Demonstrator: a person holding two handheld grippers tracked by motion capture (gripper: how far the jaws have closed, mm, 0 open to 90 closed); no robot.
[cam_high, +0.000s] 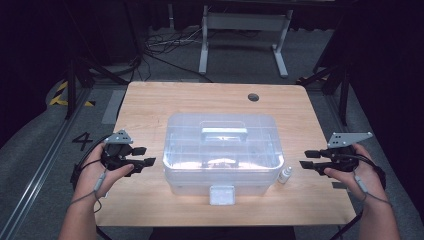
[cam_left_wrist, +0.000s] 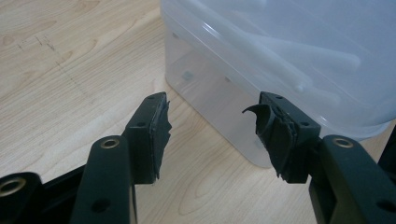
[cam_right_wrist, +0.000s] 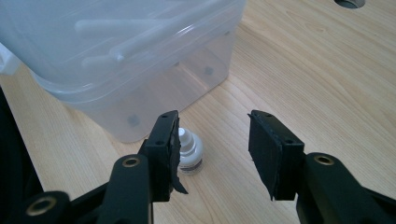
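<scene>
The left claw (cam_high: 146, 156) and the right claw (cam_high: 306, 159), both black with worn rubber pads, gape empty either side of a clear, rounded plastic box (cam_high: 222, 152). A small white bottle (cam_high: 285, 174) stands just beside the box's right end. The pale wooden table (cam_high: 150, 105) stands on grey carpet with cables.

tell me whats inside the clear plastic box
Through the translucent plastic box only its own moulded lid ribs and carry handle show clearly, along with glare. No loose contents can be made out; the frosted walls blur anything lying on its floor.
</scene>
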